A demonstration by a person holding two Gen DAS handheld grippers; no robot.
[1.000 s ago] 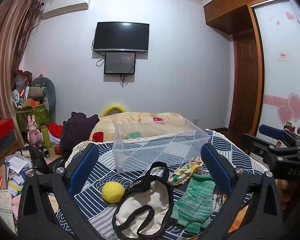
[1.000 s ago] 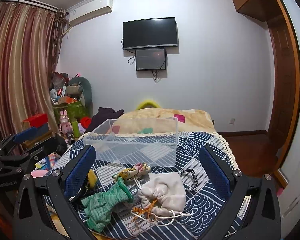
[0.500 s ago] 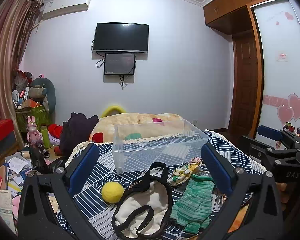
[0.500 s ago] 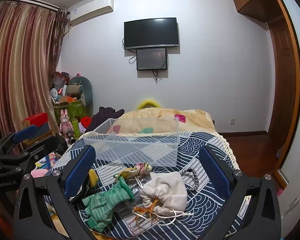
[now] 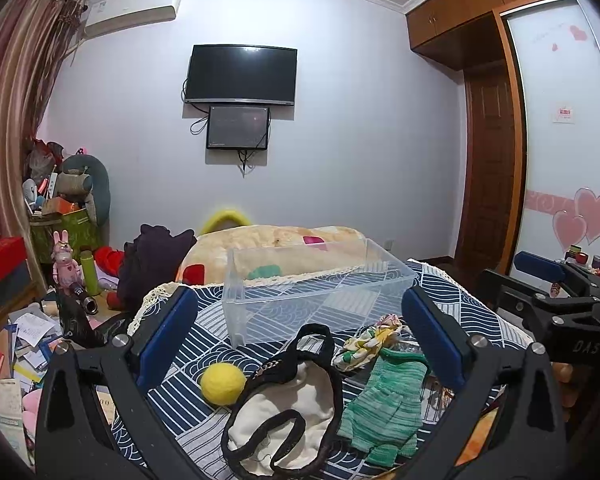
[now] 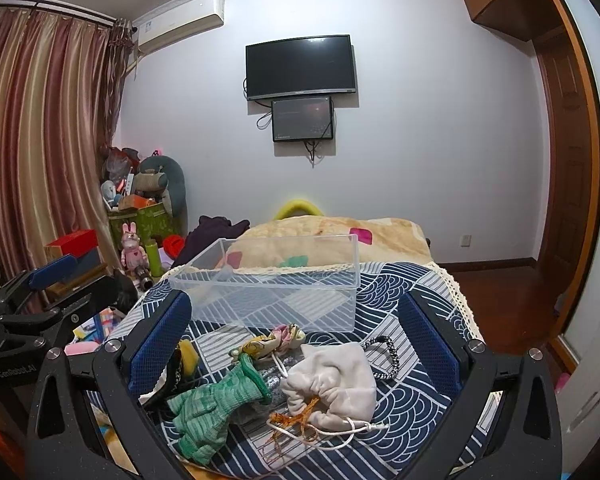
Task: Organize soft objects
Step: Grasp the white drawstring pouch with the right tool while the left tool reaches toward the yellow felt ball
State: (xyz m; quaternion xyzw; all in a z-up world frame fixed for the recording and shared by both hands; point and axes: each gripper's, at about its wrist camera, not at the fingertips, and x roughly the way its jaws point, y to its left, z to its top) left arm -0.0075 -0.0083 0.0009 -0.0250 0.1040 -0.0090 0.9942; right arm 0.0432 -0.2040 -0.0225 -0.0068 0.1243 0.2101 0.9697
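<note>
A clear plastic bin [image 5: 312, 296] [image 6: 276, 292] stands empty on the blue patterned cloth. In front of it lie a yellow felt ball [image 5: 223, 383], a cream pouch with black straps [image 5: 288, 404], a green knit glove [image 5: 388, 396] [image 6: 216, 400], a floral scrunchie [image 5: 366, 342] [image 6: 272, 340] and a beige drawstring bag [image 6: 334, 380]. My left gripper [image 5: 300, 352] is open and empty above the pouch. My right gripper [image 6: 292, 352] is open and empty above the glove and the bag.
The cloth [image 6: 412, 288] covers a small table with a lace edge. A bed with a beige blanket [image 5: 276, 240] lies behind the bin. Toys, boxes and papers [image 5: 28, 320] clutter the floor at left. A wooden door [image 6: 564, 184] is at right.
Both views have drifted only slightly. The objects on the cloth have not moved, and both grippers stay open.
</note>
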